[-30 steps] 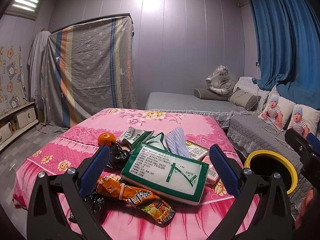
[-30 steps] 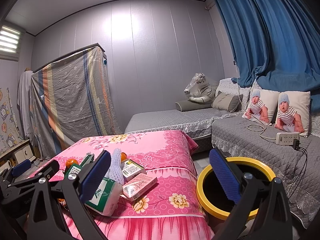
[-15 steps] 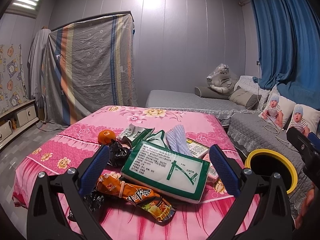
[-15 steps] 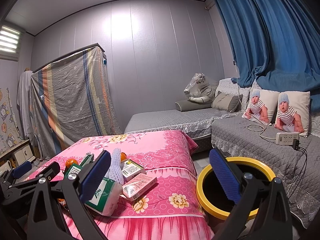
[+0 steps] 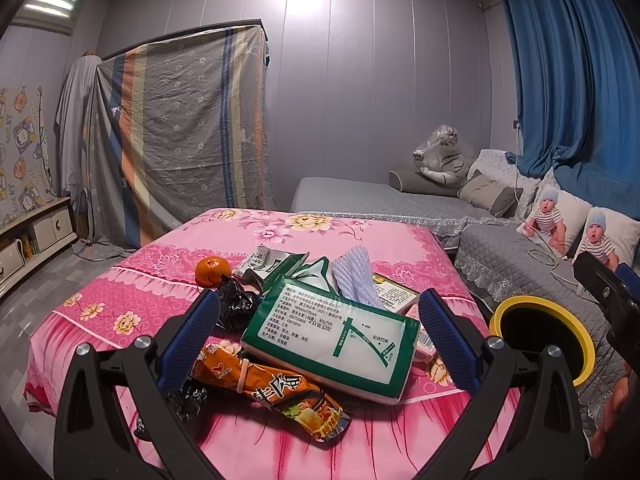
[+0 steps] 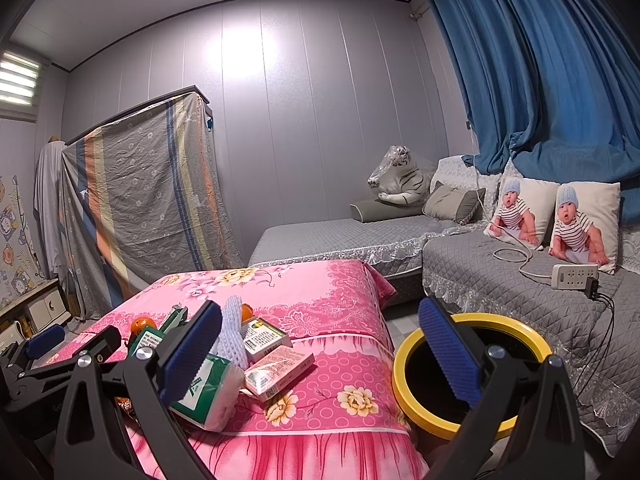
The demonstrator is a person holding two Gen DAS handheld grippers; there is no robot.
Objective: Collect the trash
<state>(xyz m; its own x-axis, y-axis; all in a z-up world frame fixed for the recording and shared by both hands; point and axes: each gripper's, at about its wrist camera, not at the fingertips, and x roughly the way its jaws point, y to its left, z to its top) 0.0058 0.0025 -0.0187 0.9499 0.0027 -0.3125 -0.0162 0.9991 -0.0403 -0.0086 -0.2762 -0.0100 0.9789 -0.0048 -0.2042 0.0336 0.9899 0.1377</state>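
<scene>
A heap of trash lies on the pink floral table: a green-and-white tissue pack, an orange snack wrapper, a black plastic bag, a white foam net, small cartons and an orange. My left gripper is open and empty, just in front of the tissue pack. My right gripper is open and empty, at the table's right end, beside a pink carton and the yellow-rimmed bin. The bin also shows in the left wrist view.
A grey quilted sofa with baby-print pillows and a power strip stands right of the bin. A grey bed with a plush tiger lies behind. A cloth-draped cabinet stands at the back left.
The left gripper has tilted down slightly toward the heap. The right gripper has not moved. Nothing was taken hold of.
</scene>
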